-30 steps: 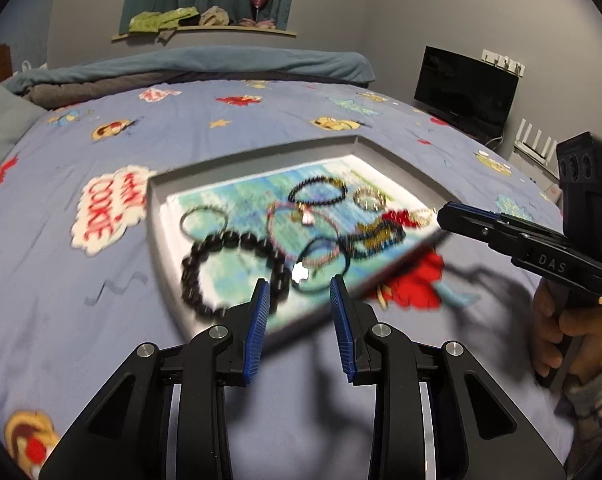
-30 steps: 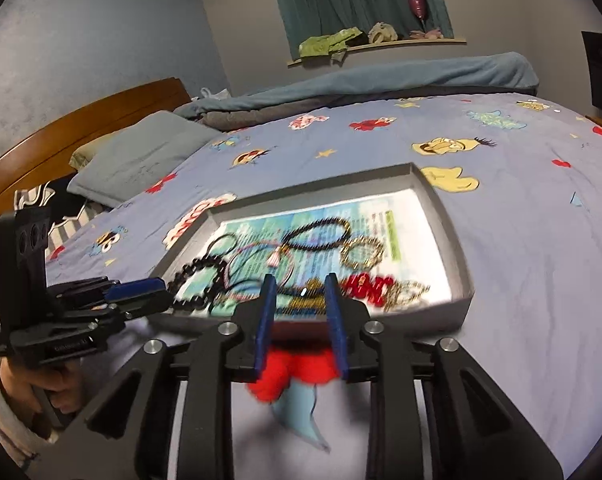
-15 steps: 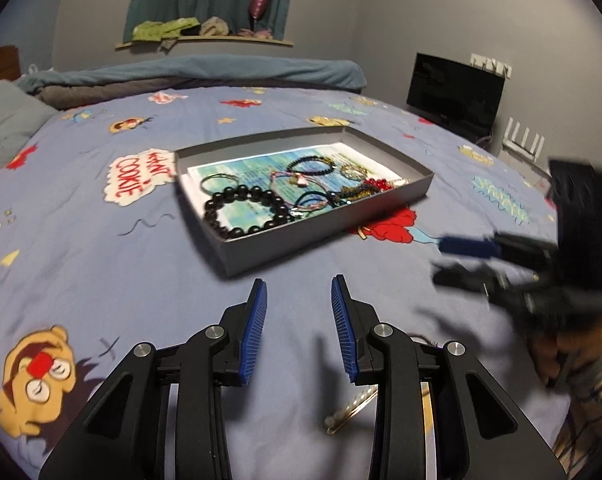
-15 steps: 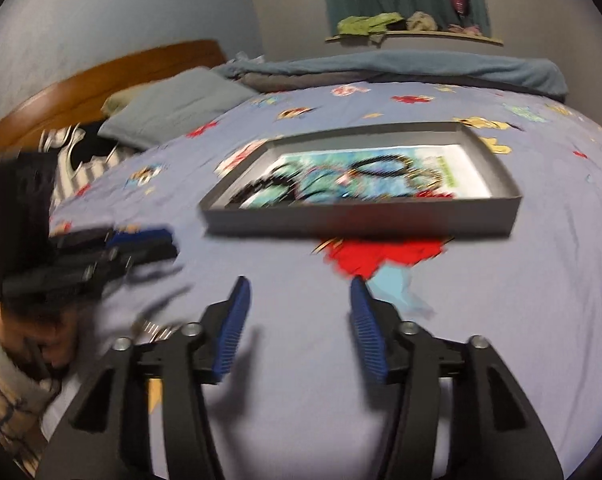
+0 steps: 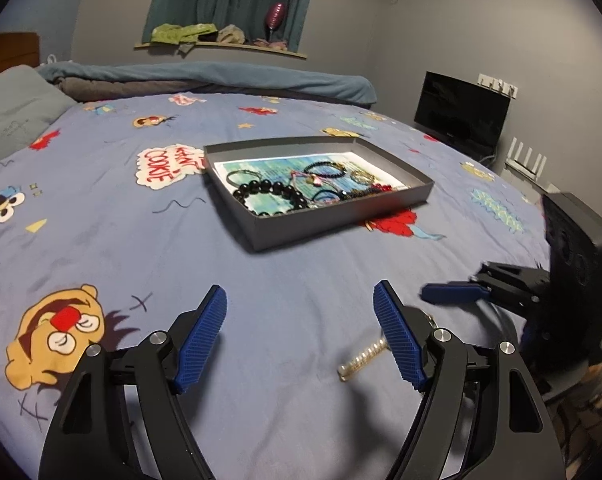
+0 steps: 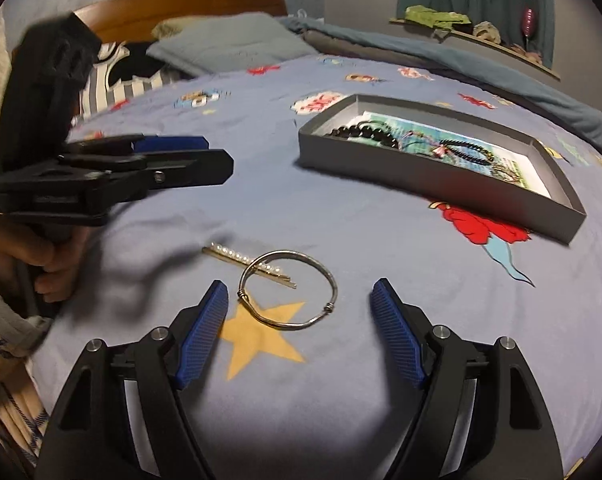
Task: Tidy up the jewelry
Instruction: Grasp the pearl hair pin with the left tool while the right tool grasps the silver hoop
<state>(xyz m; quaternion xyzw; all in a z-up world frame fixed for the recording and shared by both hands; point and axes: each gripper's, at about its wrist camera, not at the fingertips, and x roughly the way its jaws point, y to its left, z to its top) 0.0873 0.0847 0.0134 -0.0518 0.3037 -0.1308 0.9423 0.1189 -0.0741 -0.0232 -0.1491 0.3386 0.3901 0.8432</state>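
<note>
A grey tray (image 5: 341, 220) (image 6: 421, 184) holding several bracelets, among them a black bead bracelet (image 5: 277, 194), lies on the blue cartoon bedsheet. A silver bangle (image 6: 288, 289) and a pearl hair clip (image 6: 247, 260) lie on the sheet just ahead of my right gripper (image 6: 299, 336), which is open and empty. The clip also shows in the left wrist view (image 5: 363, 358), partly behind the right finger. My left gripper (image 5: 301, 340) is open and empty, well short of the tray. It also shows in the right wrist view (image 6: 169, 156).
A pillow (image 6: 229, 46) and wooden headboard (image 6: 173, 10) stand at the head of the bed. A folded blue blanket (image 5: 205, 78) lies along the far side. A black monitor (image 5: 461, 114) stands beyond the bed's right edge.
Both grippers have pulled back from the tray toward the near side of the bed and opened wide. The bangle and hair clip have come into view ahead of the right gripper.
</note>
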